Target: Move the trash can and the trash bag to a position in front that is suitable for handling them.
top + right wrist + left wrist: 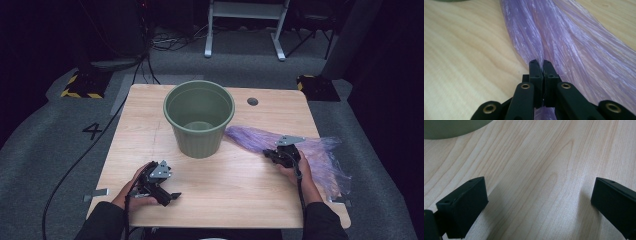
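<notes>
Purple bag (pixel 564 37) pinched in right tool (pixel 541 62)

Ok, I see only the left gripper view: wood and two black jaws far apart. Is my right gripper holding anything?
Observer: Yes. The right gripper is shut on the purple bag; its jaws pinch a fold of the plastic.
Operator: Where does the bag lie?
Observer: On the table, at the right of the green bin. One end of the bag reaches the foot of the bin.
Operator: Is something inside the bin?
Observer: No, the high view shows its bare bottom.
Operator: And my left gripper?
Observer: The left gripper is open, low over bare wood near the front edge, with nothing between its jaws.
</notes>
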`<state>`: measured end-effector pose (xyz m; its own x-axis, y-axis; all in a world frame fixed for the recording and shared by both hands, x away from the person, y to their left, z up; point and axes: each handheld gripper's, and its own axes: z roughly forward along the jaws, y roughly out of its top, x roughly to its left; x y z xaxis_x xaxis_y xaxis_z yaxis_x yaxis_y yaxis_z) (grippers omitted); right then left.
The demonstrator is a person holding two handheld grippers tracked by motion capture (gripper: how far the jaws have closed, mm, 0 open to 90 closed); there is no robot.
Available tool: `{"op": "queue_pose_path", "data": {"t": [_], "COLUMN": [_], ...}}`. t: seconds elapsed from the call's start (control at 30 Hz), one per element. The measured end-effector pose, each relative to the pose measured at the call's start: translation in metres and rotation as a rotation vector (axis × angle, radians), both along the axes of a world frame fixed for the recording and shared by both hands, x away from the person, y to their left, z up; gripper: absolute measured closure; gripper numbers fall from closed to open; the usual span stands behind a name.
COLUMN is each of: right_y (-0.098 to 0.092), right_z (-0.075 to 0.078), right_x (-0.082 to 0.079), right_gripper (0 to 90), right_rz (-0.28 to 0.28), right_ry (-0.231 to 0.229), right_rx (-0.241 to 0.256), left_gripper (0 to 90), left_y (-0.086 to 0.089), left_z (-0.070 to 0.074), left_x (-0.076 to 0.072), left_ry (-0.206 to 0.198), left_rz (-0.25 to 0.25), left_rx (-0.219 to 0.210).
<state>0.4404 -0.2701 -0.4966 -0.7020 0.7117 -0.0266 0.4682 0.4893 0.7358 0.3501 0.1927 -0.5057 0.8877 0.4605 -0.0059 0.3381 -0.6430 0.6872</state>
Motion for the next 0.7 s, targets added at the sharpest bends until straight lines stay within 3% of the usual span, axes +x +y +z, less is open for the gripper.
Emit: {"op": "queue_pose_path", "data": {"t": [0.3,0.5,0.7], "right_y": [-0.009,-0.009,-0.006], "right_z": [0.003,0.004,0.006], "right_x": [-0.029,-0.053,-0.069], "right_gripper": [87.8,87.6,79.7], "right_rz": [0.117,0.212,0.260], "right_ry": [0.019,0.004,-0.017], "right_rx": [-0.027,-0.042,-0.030], "left_gripper": [0.3,0.2,0.1], "left_y": [0.000,0.000,0.000], "left_z": [0.000,0.000,0.000], "left_x": [0.000,0.000,0.001], "left_ry": [0.001,0.000,0.001], "left_rz": [-0.001,-0.003,-0.003], "left_rx": [0.001,0.000,0.000]}}
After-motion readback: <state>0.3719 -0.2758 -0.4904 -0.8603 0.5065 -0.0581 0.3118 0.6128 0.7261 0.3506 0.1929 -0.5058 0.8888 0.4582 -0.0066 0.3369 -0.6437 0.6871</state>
